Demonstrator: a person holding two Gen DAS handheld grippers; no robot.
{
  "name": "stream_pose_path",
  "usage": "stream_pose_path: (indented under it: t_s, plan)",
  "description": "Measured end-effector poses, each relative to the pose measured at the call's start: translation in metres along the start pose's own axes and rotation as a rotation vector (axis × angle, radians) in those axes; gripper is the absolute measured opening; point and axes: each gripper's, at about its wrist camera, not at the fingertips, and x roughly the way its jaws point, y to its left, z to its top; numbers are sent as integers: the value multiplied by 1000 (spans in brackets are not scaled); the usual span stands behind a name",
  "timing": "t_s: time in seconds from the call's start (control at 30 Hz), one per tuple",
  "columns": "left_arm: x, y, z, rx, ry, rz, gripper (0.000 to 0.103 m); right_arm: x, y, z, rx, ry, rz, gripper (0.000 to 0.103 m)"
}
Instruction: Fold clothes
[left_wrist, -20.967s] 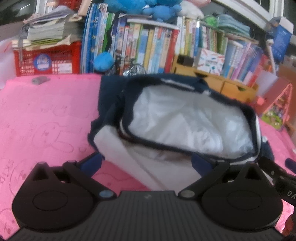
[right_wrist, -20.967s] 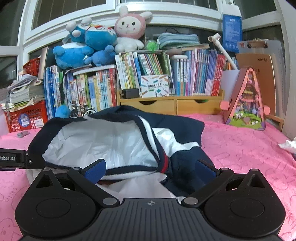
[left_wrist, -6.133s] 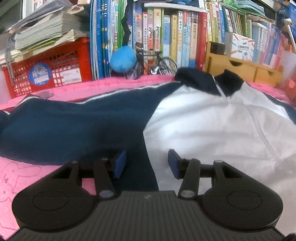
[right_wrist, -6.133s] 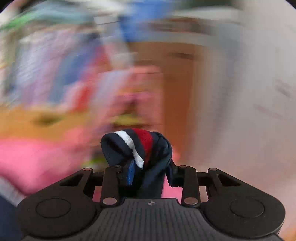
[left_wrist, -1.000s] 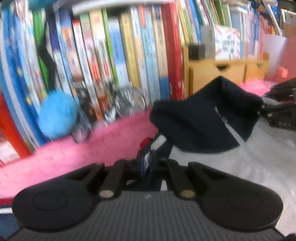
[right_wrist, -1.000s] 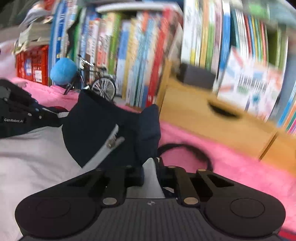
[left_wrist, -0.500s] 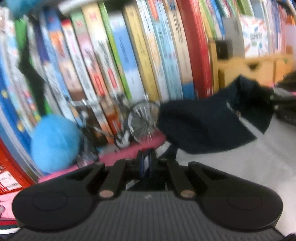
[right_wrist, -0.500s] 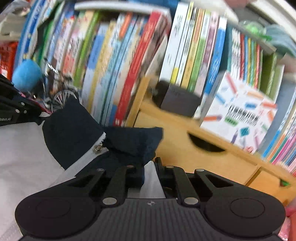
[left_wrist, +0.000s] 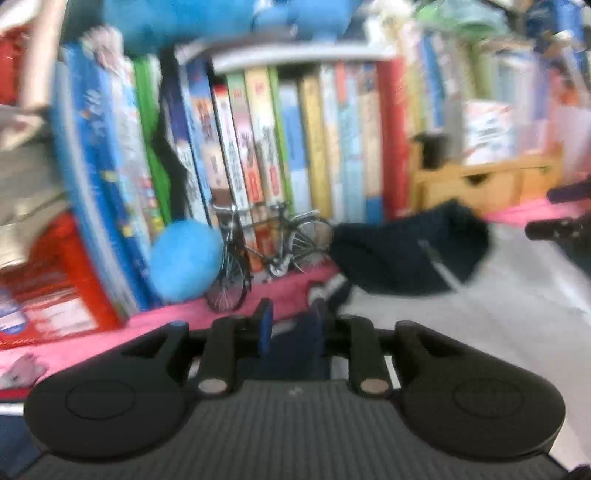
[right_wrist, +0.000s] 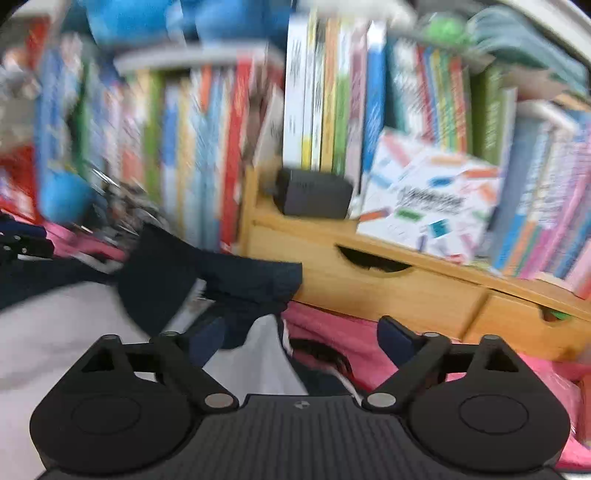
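Your left gripper (left_wrist: 291, 325) is narrowly parted around navy shoulder fabric; your right gripper (right_wrist: 295, 339) is spread wide. The jacket (right_wrist: 55, 332) lies flat on the pink blanket (right_wrist: 332, 332), collar (left_wrist: 406, 254) far. Release cleanly without dragging the shoulders.

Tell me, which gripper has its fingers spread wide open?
The right gripper. Its fingers stand far apart over the jacket. The left gripper has fingers closer together, with dark cloth between them.

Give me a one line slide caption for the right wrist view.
Right gripper open above the white-and-navy jacket by the wooden drawers.
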Motion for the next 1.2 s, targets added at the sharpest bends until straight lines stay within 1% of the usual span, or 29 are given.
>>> stream_pose_path:
  t_s: [0.03,0.1,0.17,0.23,0.3,0.33,0.4,0.47,0.5,0.57,0.6,0.63,0.67,0.7,0.73,0.77,0.8,0.83,0.87,0.9,0.97,1.0,1.07,1.13,1.17,1.2]
  plan:
    - [-17,-4,-7,-9,-5,-16,27,-18,-2,-5,30,2,53,91]
    - [-51,-11,-20,-27,-16,-47,27,-51,-4,-18,94,10,172,91]
    - [-75,-25,-38,-74,14,-92,27,-74,1,-38,164,43,312,91]
    - [-91,-39,-55,-93,52,-113,28,-86,12,-60,216,107,377,90]
    - [-98,-50,-72,-84,106,-102,28,-98,22,-82,223,165,406,89]
    - [-100,-54,-80,-78,135,-93,28,-104,25,-93,206,184,399,89]
    - [-105,-56,-93,-67,148,-68,29,-118,27,-110,142,220,322,89]
    - [-112,-54,-101,-22,127,-16,30,-132,25,-127,56,240,223,89]
    - [-115,-53,-102,1,123,22,30,-141,23,-134,-1,226,134,90]
    - [-124,-51,-104,47,132,110,29,-161,18,-145,-109,192,-77,97]
    - [-132,-50,-105,47,125,141,28,-171,16,-151,-163,174,-183,96]
    - [-142,-48,-107,32,109,154,28,-181,14,-157,-216,156,-288,91]
    - [-153,-47,-109,16,92,167,28,-196,16,-161,-240,116,-328,87]
    - [-163,-46,-111,0,76,180,28,-214,21,-166,-244,64,-325,87]
    - [-176,-46,-111,-40,44,156,28,-232,25,-170,-248,12,-322,87]
    - [-191,-48,-112,-97,2,109,29,-252,30,-174,-213,-50,-274,88]
    - [-201,-53,-111,-136,-33,70,31,-267,38,-177,-155,-106,-200,88]
    - [-209,-62,-113,-155,-63,38,33,-280,47,-181,-98,-154,-130,88]
    - [-217,-73,-116,-169,-92,7,33,-286,59,-185,-64,-181,-66,88]
    - [-219,-82,-121,-169,-97,-8,33,-289,74,-190,-44,-196,-7,88]
    - [-218,-101,-133,-148,-75,-17,33,-295,103,-199,-3,-224,110,88]
    - [-216,-106,-139,-141,-53,-9,33,-294,116,-204,-9,-222,148,88]
    - [-209,-108,-152,-125,-1,30,32,-288,141,-216,-58,-190,192,87]
    - [-212,-103,-162,-90,-10,66,34,-284,151,-227,-97,-159,206,88]
    - [-216,-101,-165,-60,-19,96,34,-282,150,-231,-116,-144,195,88]
    - [-219,-99,-169,-30,-28,127,34,-281,148,-237,-135,-133,164,88]
